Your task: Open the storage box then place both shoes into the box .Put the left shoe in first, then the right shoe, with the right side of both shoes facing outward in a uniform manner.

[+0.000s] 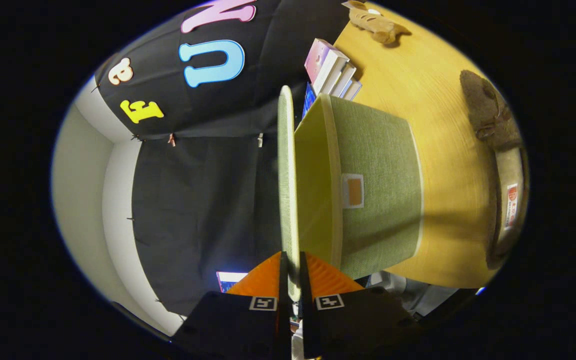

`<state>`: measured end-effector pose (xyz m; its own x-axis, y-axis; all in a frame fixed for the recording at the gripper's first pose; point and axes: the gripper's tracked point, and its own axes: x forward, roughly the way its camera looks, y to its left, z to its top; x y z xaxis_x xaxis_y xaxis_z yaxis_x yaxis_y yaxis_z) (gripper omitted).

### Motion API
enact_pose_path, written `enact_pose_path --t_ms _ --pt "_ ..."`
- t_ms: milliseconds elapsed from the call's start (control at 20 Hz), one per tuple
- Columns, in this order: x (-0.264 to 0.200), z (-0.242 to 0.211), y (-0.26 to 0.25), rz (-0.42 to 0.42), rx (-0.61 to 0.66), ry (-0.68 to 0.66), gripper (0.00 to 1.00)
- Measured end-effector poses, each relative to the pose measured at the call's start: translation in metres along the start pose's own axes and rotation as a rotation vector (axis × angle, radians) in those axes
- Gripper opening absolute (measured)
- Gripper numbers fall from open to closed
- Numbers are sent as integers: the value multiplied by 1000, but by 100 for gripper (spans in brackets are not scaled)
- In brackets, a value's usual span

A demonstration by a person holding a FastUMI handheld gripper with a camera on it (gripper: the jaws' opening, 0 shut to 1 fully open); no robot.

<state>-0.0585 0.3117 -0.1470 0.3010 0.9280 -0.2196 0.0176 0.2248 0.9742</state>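
The view is rolled on its side, so the wooden table (pixel 443 130) runs up the right. A green fabric storage box (pixel 380 190) stands on it, with an orange label on its front. Its thin lid (pixel 286 185) is lifted off the rim and seen edge-on, a gap showing between lid and box. My gripper (pixel 292 270) is shut on the lid's near edge, both fingers pressing its two faces. Two brown shoes lie on the table beyond the box: one (pixel 490 112) dark and fuzzy, the other (pixel 510 200) showing its insole with a label.
A stack of books (pixel 332 70) sits on the table behind the box. A tan plush toy (pixel 375 22) lies at the table's far end. The booth's black cloth wall (pixel 203 200) spreads behind the lid, with a white wall (pixel 83 185) past it.
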Motion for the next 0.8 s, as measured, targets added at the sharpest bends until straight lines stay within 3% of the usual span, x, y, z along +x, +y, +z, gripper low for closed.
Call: enact_pose_path --t_ms 100,200,450,800 --pt "-7 0 14 29 8 -1 13" --pt "1 1 24 31 2 3 5" --pt "18 2 63 10 -92 33 5" --pt "79 -2 138 -7 -259 74 8"
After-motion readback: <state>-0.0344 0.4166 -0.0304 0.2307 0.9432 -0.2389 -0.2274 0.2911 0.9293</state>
